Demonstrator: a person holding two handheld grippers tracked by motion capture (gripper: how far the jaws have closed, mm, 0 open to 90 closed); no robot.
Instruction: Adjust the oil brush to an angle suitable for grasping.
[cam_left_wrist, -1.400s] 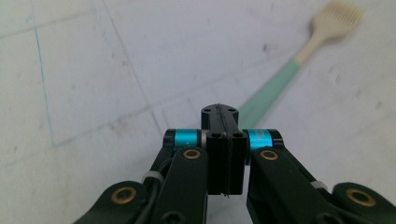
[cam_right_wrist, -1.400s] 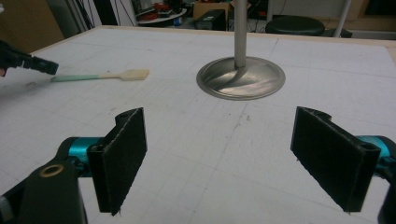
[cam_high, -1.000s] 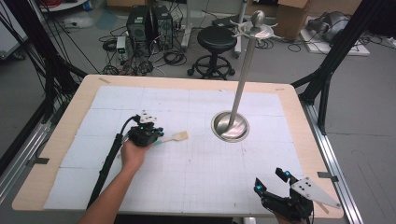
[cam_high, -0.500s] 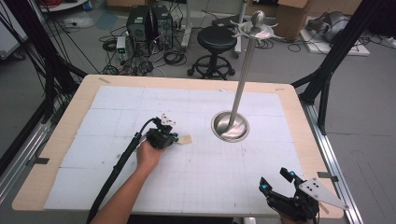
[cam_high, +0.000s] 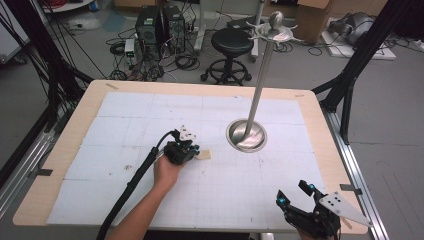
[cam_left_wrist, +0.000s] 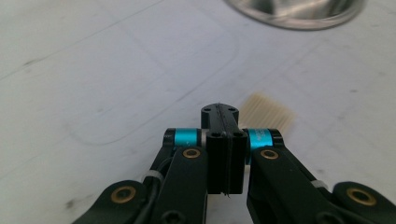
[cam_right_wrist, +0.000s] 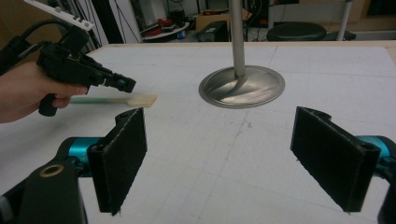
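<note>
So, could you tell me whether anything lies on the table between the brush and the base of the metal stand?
Nothing visible does: only bare white mat separates the brush from the stand's round base.

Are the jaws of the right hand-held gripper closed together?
No, in the right gripper view the right hand-held gripper has its two black jaws standing wide apart over the white table.

One brush (cam_high: 202, 154), one metal stand (cam_high: 248, 134).

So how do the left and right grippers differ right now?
The left gripper has its jaws shut, while the right gripper has them spread wide with nothing between them. The left gripper sits mid-table above a small brush; the right gripper hangs at the table's near edge. Both are black with blue-ringed jaws.
</note>
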